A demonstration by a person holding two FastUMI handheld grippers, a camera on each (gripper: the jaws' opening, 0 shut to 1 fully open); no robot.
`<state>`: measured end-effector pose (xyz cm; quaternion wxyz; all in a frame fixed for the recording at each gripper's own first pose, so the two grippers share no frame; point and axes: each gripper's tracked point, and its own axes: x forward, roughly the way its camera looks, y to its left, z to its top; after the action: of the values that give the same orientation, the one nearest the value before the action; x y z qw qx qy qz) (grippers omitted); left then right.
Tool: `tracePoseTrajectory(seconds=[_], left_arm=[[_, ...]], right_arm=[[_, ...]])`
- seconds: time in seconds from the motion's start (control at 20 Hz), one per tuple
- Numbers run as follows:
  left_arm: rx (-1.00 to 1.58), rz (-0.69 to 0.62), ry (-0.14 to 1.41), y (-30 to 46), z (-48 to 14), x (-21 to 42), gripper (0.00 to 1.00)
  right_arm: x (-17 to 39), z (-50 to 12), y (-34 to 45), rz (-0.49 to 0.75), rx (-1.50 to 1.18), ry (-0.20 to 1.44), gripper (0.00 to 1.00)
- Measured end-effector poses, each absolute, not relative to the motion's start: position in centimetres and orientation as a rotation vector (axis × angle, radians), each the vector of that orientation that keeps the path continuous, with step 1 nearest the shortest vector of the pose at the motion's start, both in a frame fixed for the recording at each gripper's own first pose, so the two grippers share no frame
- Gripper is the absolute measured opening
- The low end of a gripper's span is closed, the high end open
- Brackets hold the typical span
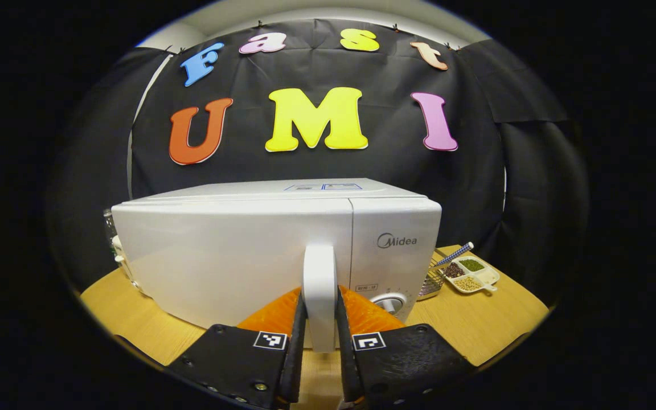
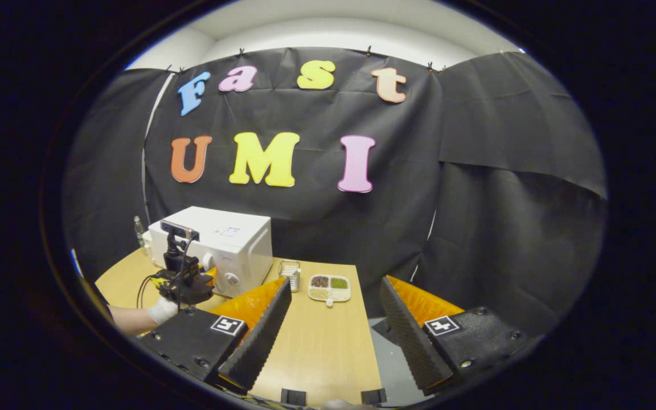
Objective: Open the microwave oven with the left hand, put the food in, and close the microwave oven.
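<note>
The white microwave [image 1: 237, 256] stands on the wooden table with its door flush against the body. My left gripper [image 1: 320, 299] is shut on the door's upright white handle [image 1: 319, 265], one finger on each side. In the right gripper view the microwave [image 2: 225, 242] is at far left, and a gloved hand holds the left gripper [image 2: 185, 282] at its front. The food, a white divided tray [image 2: 329, 287] of beans and grains, lies on the table right of the microwave, also seen as the tray [image 1: 472, 274]. My right gripper [image 2: 336, 322] hangs open over the table's near edge, holding nothing.
A small wire basket [image 2: 289, 267] sits between microwave and tray, with a patterned stick [image 1: 454, 254] lying across the basket [image 1: 431, 282]. A bottle [image 2: 139, 230] stands behind the microwave's left side. The table's [image 2: 316, 353] right edge drops to grey floor [image 2: 388, 364].
</note>
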<state>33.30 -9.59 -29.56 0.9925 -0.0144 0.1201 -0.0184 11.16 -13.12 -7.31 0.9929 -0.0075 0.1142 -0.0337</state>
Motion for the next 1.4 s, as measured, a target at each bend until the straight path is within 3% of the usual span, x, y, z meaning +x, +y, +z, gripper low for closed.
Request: tracePoseTrajectory(seconds=[0.05, 0.1, 0.2, 0.25, 0.3, 0.35, 0.4, 0.55, 0.6, 0.75, 1.25, 1.3, 1.35, 1.4], left_arm=[[-0.027, -0.044, 0.243, -9.5, -29.6, 33.1, 0.22], [-0.019, -0.049, 0.240, -9.4, -29.5, 33.2, 0.20], [-0.016, -0.051, 0.244, -9.4, -29.4, 33.1, 0.12], [-0.016, -0.056, 0.247, -9.3, -29.6, 33.1, 0.12], [-0.010, -0.061, 0.251, -9.3, -29.6, 33.0, 0.12], [-0.005, -0.069, 0.253, -9.4, -29.5, 33.1, 0.12], [-0.004, -0.079, 0.255, -9.4, -29.5, 32.9, 0.12], [0.006, -0.104, 0.265, -9.4, -29.5, 32.8, 0.12], [0.007, -0.112, 0.269, -9.4, -29.4, 32.7, 0.12], [0.005, -0.120, 0.285, -9.4, -29.6, 32.1, 0.12], [0.025, -0.160, 0.297, -4.9, -29.5, 20.5, 0.12], [0.034, -0.157, 0.299, -4.0, -29.6, 19.3, 0.12], [0.040, -0.150, 0.300, -3.0, -29.6, 18.1, 0.12], [0.045, -0.141, 0.299, -2.0, -29.6, 17.0, 0.12]], right_arm=[[11.1, -7.4, -13.0, -0.065, -0.012, 0.232, 0.93], [11.1, -7.5, -12.9, -0.063, -0.011, 0.233, 1.00], [11.0, -7.4, -12.7, -0.060, -0.009, 0.232, 1.00], [11.0, -7.6, -12.6, -0.057, -0.004, 0.231, 0.92], [11.0, -7.6, -12.4, -0.053, 0.002, 0.230, 0.92], [11.0, -7.6, -12.2, -0.051, 0.005, 0.230, 1.00], [11.0, -7.6, -12.1, -0.048, 0.006, 0.228, 0.92], [10.7, -7.6, -11.7, -0.042, 0.015, 0.224, 0.92], [10.7, -7.7, -11.5, -0.040, 0.018, 0.224, 1.00], [10.6, -7.6, -11.1, -0.041, 0.036, 0.221, 1.00], [9.4, -9.0, -6.7, 0.007, -0.010, 0.235, 1.00], [9.1, -9.1, -6.0, 0.015, -0.012, 0.233, 0.92], [8.9, -9.0, -5.3, 0.021, -0.018, 0.232, 1.00], [8.6, -9.1, -4.7, 0.026, -0.025, 0.233, 1.00]])
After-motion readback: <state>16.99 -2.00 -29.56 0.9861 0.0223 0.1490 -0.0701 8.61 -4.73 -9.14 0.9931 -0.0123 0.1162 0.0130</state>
